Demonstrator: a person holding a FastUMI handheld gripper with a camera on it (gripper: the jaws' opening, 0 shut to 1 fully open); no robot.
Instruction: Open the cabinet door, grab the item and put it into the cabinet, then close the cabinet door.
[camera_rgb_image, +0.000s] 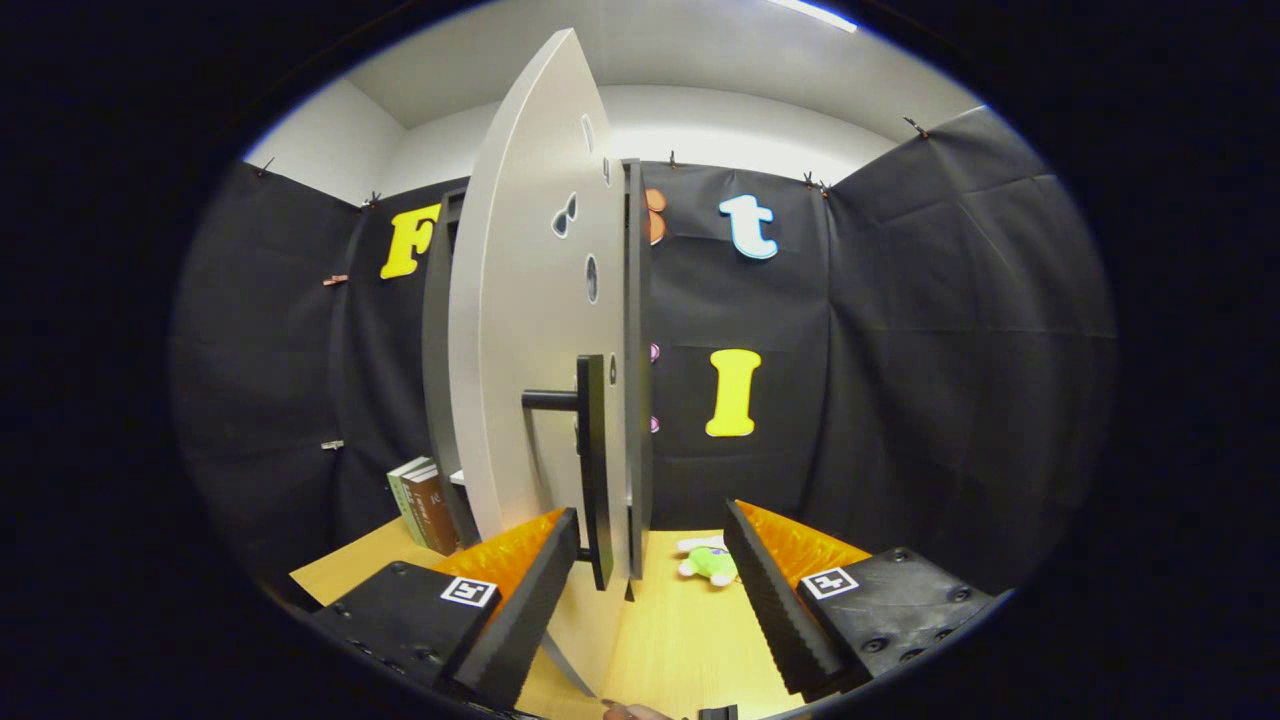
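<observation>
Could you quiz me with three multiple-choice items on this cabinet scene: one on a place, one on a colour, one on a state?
1. Where does the plush toy lie?
A. on the table beyond the fingers
B. inside the cabinet
C. between the fingers

2. What colour is the door handle?
A. white
B. black
C. yellow

3. How stands the cabinet door?
A. shut flat
C. swung open
B. taken off

Answers: 1 A, it rests on the wooden table beside the door's edge. 2 B, a dark bar. 3 C, it is seen edge-on, and the gripper is open around the handle's lower end.
</observation>
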